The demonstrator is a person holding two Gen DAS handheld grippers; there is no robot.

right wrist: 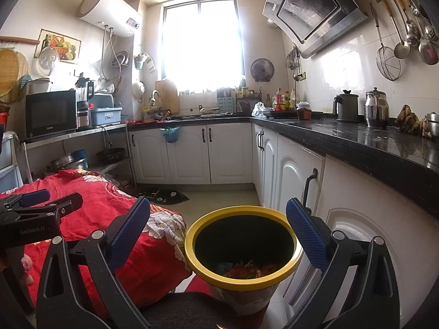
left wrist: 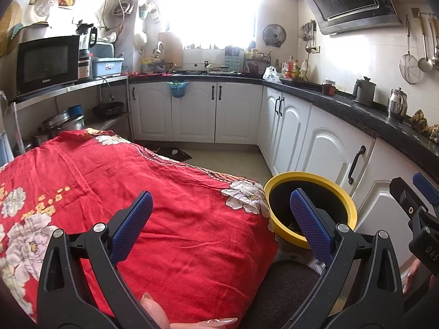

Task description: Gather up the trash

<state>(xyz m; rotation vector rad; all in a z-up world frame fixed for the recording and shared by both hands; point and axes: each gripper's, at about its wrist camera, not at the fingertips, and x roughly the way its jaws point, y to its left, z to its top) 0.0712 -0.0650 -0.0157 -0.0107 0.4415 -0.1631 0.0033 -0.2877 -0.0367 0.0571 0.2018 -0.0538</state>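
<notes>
— Looking down my left tongs (left wrist: 221,213) first: the blue ribbed pads are spread wide apart with nothing between them. What do you get on your side?

— I have the right tongs (right wrist: 218,222) released just the same, empty, hanging above the round yellow-rimmed trash bin with the black inside (right wrist: 241,279). At its bottom I can see a heap of colourful scraps (right wrist: 248,268), orange, green and pale; I cannot tell what each piece is.

— In my view that bin (left wrist: 348,205) stands just beside the corner of the red floral cloth (left wrist: 164,186) covering the table, and it is partly behind my right-hand pad. The cloth lies bare where I can see it.

— Agreed. On my left edge I see your tongs over the cloth, and a person's fingers (right wrist: 26,263) gripping the handle.

— Beyond the bin, the white cabinet doors with black handles (left wrist: 323,142) run along under the black stone worktop (left wrist: 356,104).

— On that worktop I make out a grey lidded jug (right wrist: 347,105) and a steel kettle (right wrist: 376,108) side by side. Farthest off, the bright window (right wrist: 201,44) sits above the sink corner.
</notes>
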